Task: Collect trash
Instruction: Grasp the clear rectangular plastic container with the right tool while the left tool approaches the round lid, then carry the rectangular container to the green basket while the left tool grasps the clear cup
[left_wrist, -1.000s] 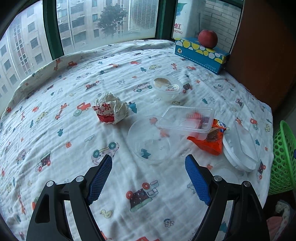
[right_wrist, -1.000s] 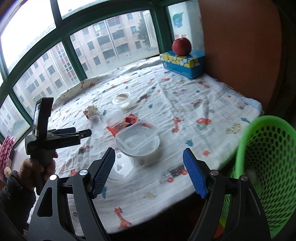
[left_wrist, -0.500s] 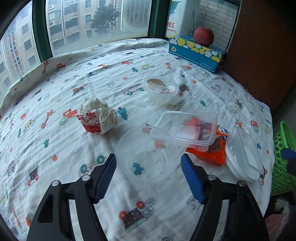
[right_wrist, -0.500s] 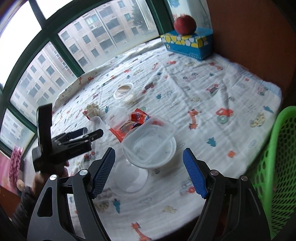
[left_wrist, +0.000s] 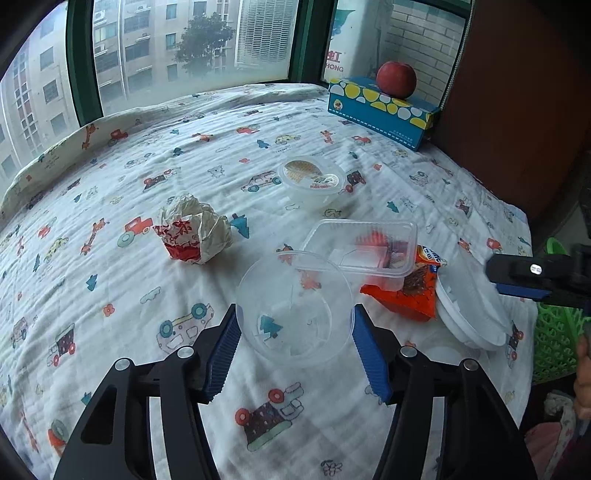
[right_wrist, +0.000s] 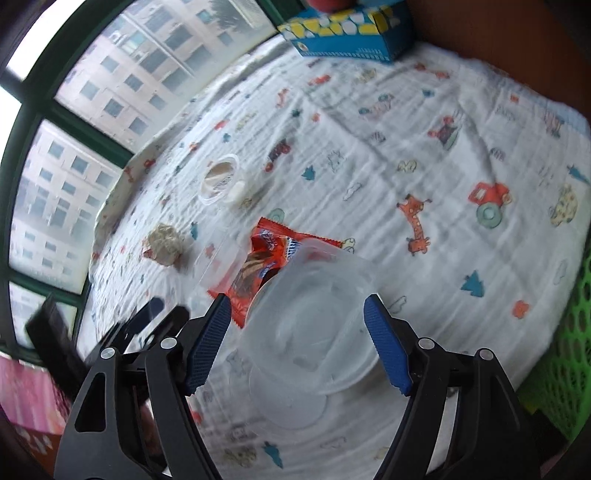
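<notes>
Jaws of both grippers gape: left gripper (left_wrist: 295, 332) around clear lid (left_wrist: 293, 308), right gripper (right_wrist: 297, 332) around white bowl (right_wrist: 310, 328).

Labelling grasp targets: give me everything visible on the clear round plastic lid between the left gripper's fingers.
The clear round plastic lid is a thin, see-through disc with a raised rim; the cartoon-print white cloth shows through it. It lies flat on that cloth, looking empty and undamaged. The left gripper is open, its blue ribbed pads flanking the lid's near edge; contact cannot be confirmed. The clear rectangular plastic tray overlaps its far rim.
</notes>
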